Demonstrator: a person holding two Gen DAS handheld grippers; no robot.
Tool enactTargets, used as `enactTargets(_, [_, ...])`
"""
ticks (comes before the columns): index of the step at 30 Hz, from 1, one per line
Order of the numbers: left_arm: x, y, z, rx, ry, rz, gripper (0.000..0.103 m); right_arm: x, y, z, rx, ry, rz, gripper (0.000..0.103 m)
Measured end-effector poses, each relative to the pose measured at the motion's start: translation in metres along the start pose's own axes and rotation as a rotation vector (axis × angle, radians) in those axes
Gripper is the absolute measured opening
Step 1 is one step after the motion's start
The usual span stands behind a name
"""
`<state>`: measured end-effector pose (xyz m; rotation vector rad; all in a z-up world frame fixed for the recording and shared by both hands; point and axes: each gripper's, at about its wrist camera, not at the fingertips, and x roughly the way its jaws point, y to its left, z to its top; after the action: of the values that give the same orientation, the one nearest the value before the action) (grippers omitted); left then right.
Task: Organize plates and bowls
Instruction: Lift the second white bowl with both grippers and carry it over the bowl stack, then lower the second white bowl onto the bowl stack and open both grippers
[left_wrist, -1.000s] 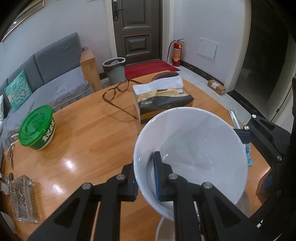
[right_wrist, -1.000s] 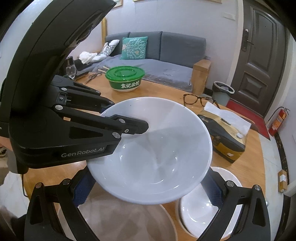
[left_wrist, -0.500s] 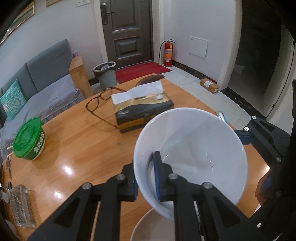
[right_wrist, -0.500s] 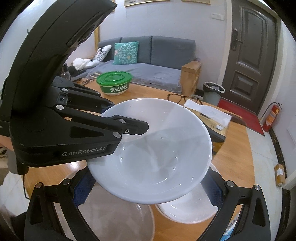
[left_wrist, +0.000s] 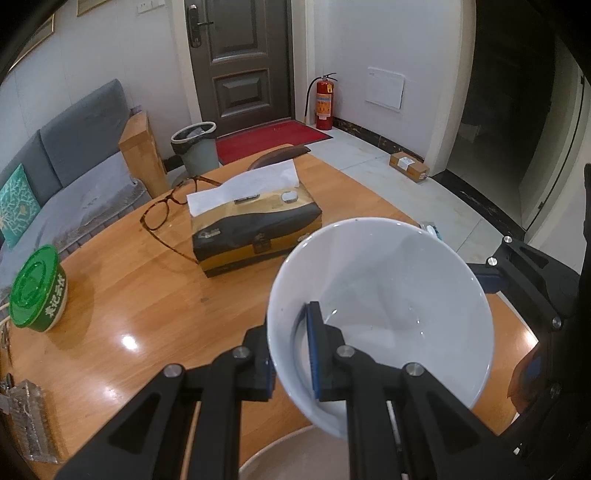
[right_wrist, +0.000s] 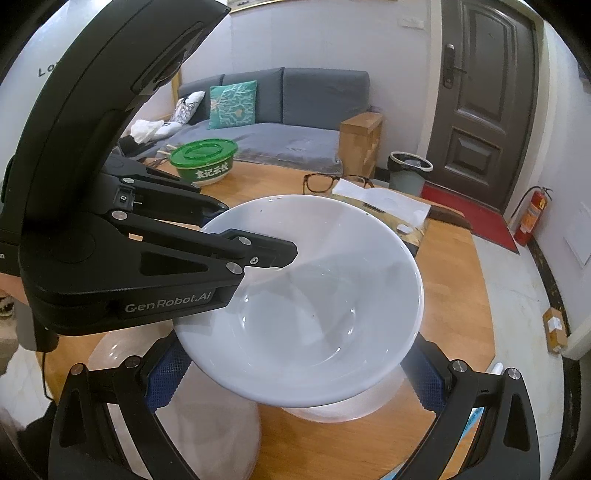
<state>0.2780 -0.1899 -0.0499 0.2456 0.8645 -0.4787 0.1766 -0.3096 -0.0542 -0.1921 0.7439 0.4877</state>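
1. The white bowl (left_wrist: 380, 314) is up in the air above the wooden surface (left_wrist: 140, 295). It is tipped a little.
2. The left tool (left_wrist: 291, 354) pinches the bowl's near rim. One finger is inside the bowl and one is outside, clamped tight on the wall.
3. The right tool (right_wrist: 295, 373) has its fingers spread wide, one on each side of the bowl. The blue pads (right_wrist: 166, 376) sit low beside the bowl. I cannot tell if they touch it.
4. Right under the held bowl sits a second white bowl (right_wrist: 332, 410) on the surface.
5. Beside that one, to the left in the right wrist view, lies a pale plate (right_wrist: 218, 424).
6. Past the bowl is a gold and black tissue box (left_wrist: 255, 229) with a white tissue sticking out.
7. A pair of glasses (left_wrist: 166, 210) lies just beside the box.
8. A green-lidded tub (left_wrist: 37, 288) stands well apart, near the surface's far left edge.
9. A clear glass dish (left_wrist: 26, 421) sits at the near left edge.
10. Behind the surface are a grey sofa (right_wrist: 280, 107), a bin (left_wrist: 195, 147) and a red fire extinguisher (left_wrist: 325, 101) by the door.
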Motion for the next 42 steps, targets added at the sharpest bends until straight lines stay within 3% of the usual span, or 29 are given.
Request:
enactTargets(21, [0.039,-0.005,0.0,0.002,0.045,-0.04,0.011,0.019,-0.021,-0.013,0.032,0.048,-0.006,0.099])
enactTargets(42, [0.05,-0.003,-0.002,-0.003,0.061,-0.06,0.015,0.024,-0.023,-0.015,0.0,0.076,-0.015,0.099])
